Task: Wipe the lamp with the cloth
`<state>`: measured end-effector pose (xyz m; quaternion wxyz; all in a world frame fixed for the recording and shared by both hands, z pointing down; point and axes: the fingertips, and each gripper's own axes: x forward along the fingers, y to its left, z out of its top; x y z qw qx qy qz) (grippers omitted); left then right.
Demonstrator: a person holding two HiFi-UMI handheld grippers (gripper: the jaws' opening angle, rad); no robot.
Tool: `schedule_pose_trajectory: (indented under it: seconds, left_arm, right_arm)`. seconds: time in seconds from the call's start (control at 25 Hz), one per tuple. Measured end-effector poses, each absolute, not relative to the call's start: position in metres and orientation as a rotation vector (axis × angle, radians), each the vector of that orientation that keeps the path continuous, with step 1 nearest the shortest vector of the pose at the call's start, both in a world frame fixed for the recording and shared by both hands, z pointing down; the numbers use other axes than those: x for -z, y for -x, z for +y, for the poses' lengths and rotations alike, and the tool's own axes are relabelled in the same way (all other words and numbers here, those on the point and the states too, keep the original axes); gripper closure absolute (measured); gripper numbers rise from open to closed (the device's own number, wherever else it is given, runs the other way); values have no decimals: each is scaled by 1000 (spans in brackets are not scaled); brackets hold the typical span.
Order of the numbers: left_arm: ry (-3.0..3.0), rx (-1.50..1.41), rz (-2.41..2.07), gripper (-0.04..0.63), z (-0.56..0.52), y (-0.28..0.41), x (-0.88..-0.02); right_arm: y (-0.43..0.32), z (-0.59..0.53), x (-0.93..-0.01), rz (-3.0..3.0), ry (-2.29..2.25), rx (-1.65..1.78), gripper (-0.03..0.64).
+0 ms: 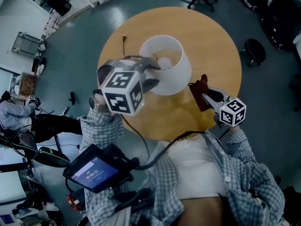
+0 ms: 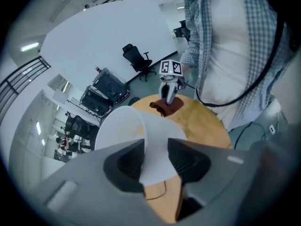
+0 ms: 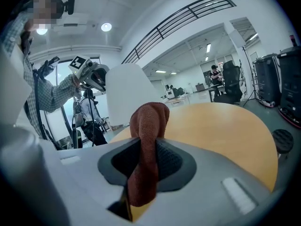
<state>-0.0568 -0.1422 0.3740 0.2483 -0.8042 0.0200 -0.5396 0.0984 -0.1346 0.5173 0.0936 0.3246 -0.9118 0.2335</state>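
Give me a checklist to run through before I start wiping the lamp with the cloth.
1. Cloth clamped in the right gripper: ok, the jaws are shut on it and it stands up out of them.
2. Lampshade rim between the left gripper jaws: ok, the shade wall runs between them.
3. Left gripper's hold on the shade firm enough to steady it: cannot tell.
4. Cloth in contact with the shade: not ok, in the head view it sits apart, beside the shade.
5. Lamp standing upright on the table: ok.
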Motion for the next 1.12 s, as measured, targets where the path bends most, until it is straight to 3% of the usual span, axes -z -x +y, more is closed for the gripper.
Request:
schedule_pose_trajectory:
  seconds: [0.68,1.12]
  left_arm:
    - [2298,1354,48,453,-196,63,-365]
    - [2437,1311,101,445,-248,63,-352]
  right_arm:
    - [-71,-154,-525,-2652,-964,-528,525]
    - [13,-203,-512,-2336,-846,327,525]
